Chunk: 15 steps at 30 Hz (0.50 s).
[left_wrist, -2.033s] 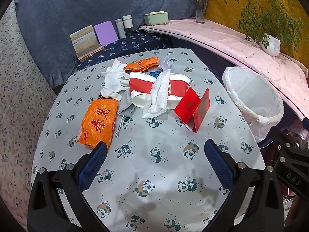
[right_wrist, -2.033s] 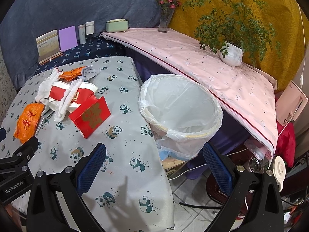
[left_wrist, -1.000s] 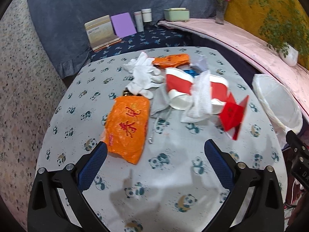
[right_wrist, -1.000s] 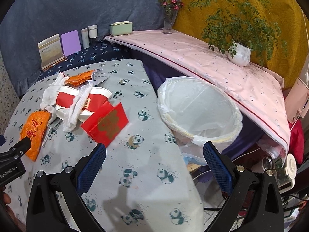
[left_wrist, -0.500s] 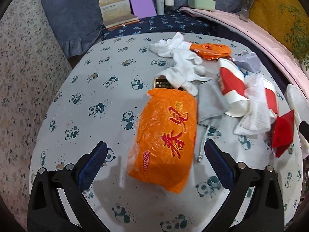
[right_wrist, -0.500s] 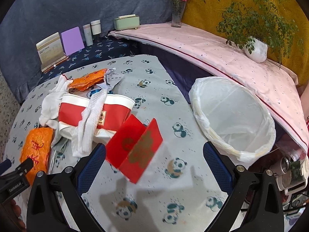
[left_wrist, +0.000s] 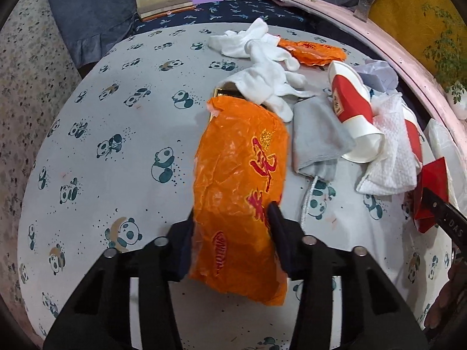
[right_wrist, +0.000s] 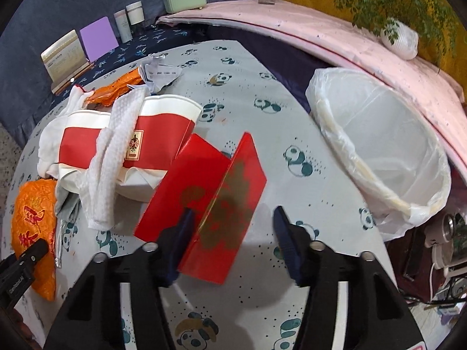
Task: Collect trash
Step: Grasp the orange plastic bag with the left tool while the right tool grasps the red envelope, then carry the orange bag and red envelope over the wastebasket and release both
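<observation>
A large orange wrapper [left_wrist: 239,186] lies on the panda-print table [left_wrist: 116,151]. My left gripper [left_wrist: 232,230] has both fingers pressed against the wrapper's near end. A folded red card [right_wrist: 210,201] stands on the table. My right gripper [right_wrist: 233,233] is half closed around the card's near edge; the left finger touches it, the right finger [right_wrist: 284,233] stands apart. A white-lined trash bin [right_wrist: 379,151] stands off the table's right edge. Red-and-white paper cups [right_wrist: 131,140], white tissue [right_wrist: 108,157] and white gloves [left_wrist: 262,58] lie in a pile.
A second orange wrapper [left_wrist: 312,51], crumpled paper [right_wrist: 157,73] and a grey cloth [left_wrist: 318,134] lie in the pile. Books, a purple card [right_wrist: 97,38] and jars stand on the back ledge. A potted plant [right_wrist: 400,38] sits on the pink shelf.
Both grippers moved forward and down and narrowed from wide open. The left one closed on the orange wrapper. The right one came around the red card.
</observation>
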{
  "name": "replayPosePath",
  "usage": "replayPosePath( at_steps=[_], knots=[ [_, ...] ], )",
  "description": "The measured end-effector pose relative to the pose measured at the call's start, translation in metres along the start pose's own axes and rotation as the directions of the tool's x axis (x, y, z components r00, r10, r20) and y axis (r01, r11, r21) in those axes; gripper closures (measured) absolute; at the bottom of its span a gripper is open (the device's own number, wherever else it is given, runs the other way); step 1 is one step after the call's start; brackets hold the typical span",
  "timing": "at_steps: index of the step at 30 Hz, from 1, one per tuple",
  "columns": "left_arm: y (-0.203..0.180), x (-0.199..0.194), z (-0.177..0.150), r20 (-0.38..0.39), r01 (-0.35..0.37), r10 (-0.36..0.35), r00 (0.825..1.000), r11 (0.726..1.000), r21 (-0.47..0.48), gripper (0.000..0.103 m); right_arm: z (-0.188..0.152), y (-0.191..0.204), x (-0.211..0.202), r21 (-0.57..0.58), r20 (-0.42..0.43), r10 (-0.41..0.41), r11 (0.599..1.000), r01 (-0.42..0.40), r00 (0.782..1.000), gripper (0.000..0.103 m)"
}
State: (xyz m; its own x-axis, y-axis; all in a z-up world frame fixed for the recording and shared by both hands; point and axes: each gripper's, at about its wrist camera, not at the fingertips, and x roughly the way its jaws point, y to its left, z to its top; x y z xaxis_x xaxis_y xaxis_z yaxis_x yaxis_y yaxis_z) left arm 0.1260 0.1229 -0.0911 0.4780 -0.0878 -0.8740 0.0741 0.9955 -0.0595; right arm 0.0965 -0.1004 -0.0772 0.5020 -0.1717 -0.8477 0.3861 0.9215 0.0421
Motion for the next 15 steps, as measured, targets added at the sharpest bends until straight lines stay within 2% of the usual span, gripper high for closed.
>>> replayPosePath(
  at_steps=[1,3,5,10,15],
  knots=[
    [-0.002,-0.003,-0.001,0.005,0.004,-0.004,1.000,1.000,0.004,0.068,-0.002,-0.002,0.000,0.007,-0.002,0.011,1.000,-0.011,1.000,0.068],
    [-0.005,-0.007,-0.002,0.011,0.009,-0.009,1.000,1.000,0.009,0.071,-0.004,-0.005,-0.001,0.017,-0.012,0.030,0.999,-0.030,0.999,0.087],
    [-0.009,-0.015,-0.003,0.026,0.016,-0.016,1.000,1.000,0.013,0.073,-0.005,-0.008,-0.006,0.024,-0.009,0.049,0.999,-0.049,0.999,0.098],
    [-0.019,-0.044,-0.003,0.080,0.045,-0.047,0.996,0.999,0.027,0.075,-0.005,-0.016,-0.029,0.018,0.040,0.077,0.997,-0.078,0.996,0.100],
    [-0.038,-0.080,0.002,0.142,0.091,-0.099,0.985,0.994,0.060,0.075,0.002,-0.028,-0.064,0.024,0.124,0.098,0.995,-0.101,0.987,0.100]
  ],
)
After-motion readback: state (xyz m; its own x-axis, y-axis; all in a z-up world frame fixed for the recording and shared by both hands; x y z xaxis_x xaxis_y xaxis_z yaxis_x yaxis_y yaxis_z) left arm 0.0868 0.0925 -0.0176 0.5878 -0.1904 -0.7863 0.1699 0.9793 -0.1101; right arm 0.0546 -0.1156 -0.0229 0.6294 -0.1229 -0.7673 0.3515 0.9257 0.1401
